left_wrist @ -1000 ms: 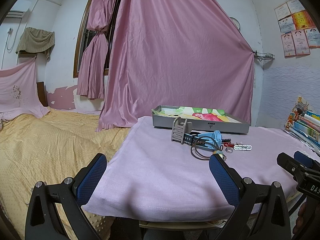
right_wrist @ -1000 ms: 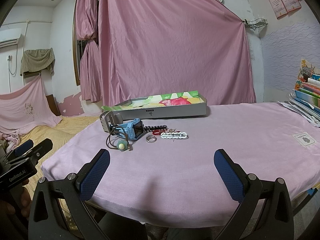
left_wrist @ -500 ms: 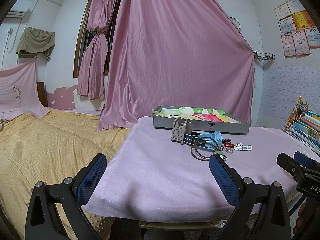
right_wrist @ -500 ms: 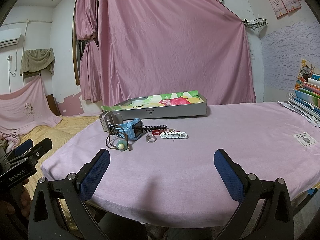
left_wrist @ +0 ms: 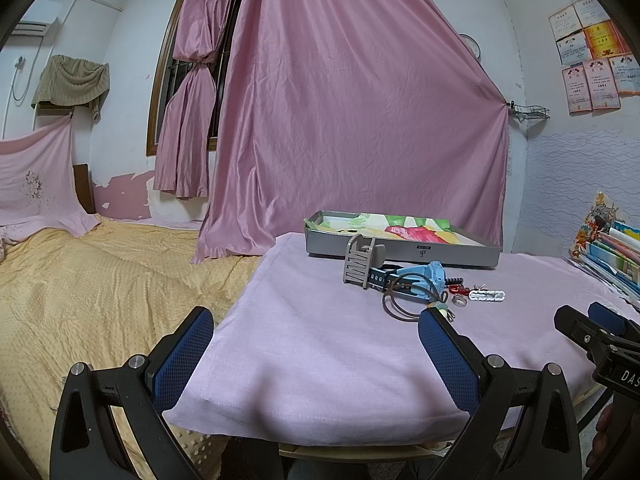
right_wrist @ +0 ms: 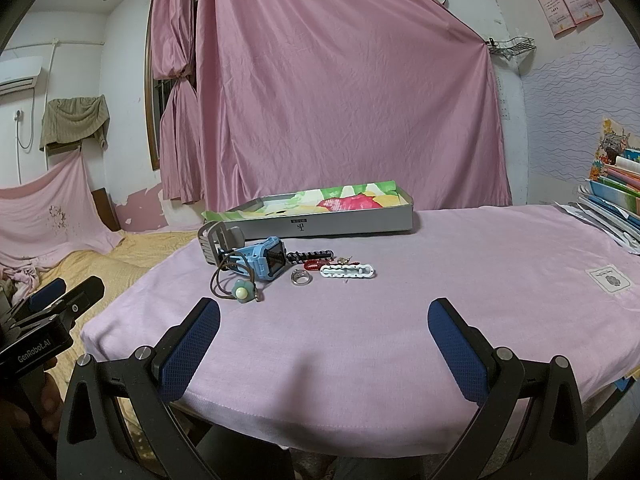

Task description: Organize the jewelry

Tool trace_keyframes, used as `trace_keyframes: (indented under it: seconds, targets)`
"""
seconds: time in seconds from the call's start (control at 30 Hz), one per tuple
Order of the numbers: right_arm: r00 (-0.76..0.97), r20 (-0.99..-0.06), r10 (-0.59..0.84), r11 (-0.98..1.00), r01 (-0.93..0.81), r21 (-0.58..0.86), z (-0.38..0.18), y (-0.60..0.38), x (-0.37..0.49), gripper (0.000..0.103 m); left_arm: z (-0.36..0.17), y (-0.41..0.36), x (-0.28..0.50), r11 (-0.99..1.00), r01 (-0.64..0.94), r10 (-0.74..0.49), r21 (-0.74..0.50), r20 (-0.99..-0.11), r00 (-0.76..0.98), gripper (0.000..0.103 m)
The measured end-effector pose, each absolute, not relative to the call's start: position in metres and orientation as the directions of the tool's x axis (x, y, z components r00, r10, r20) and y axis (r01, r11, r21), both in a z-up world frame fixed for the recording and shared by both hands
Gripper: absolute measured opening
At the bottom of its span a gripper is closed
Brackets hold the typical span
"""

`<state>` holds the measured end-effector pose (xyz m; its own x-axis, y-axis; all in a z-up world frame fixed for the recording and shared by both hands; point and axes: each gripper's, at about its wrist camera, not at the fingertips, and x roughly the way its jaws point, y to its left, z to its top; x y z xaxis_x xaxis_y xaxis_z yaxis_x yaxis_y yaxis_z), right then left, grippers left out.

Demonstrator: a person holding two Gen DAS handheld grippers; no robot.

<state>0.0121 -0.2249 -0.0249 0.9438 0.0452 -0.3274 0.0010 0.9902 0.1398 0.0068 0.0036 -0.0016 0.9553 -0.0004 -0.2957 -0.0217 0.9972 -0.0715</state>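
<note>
None of the jewelry (right_wrist: 296, 268) sits in the far tray (right_wrist: 332, 226) yet | pieces cluster mid-table (right_wrist: 440, 280), tray-side | left hand-held gripper (left_wrist: 316, 344) and right hand-held gripper (right_wrist: 324, 332) both gape empty, near edge

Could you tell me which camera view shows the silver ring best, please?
The right wrist view: the ring lies unobstructed on the cloth, its band and top clear. In the left wrist view the ring is smaller and farther off, a mere glint beside the white clip.
</note>
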Motion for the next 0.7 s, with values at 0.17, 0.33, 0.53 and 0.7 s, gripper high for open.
trace_keyframes:
  seconds: [0.17,0.33,0.53,0.7]
  targets:
    - [0.943,-0.329,0.047,0.99,-0.001,0.14,-0.025,-0.224,0.013,0.102,-0.002,0.004,0.007,0.997,-0.022,0.0,-0.072,-0.296,0.955,0.103]
    - [0.943,-0.33,0.047,0.99,0.0,0.14,-0.026,-0.225,0.013,0.102,-0.002,0.004,0.007,0.997,-0.022,0.0,-0.071,-0.297,0.955,0.103]
    - [0.942,-0.332,0.046,0.99,0.001,0.14,-0.029,-0.224,0.015,0.102,-0.005,0.004,0.011,0.997,-0.02,-0.003,-0.072,-0.302,0.953,0.103]
    - [0.942,-0.332,0.045,0.992,-0.004,0.123,-0.027,-0.226,0.018,0.102,-0.002,0.005,0.021,0.996,0.012,-0.039,-0.087,-0.32,0.947,0.103]
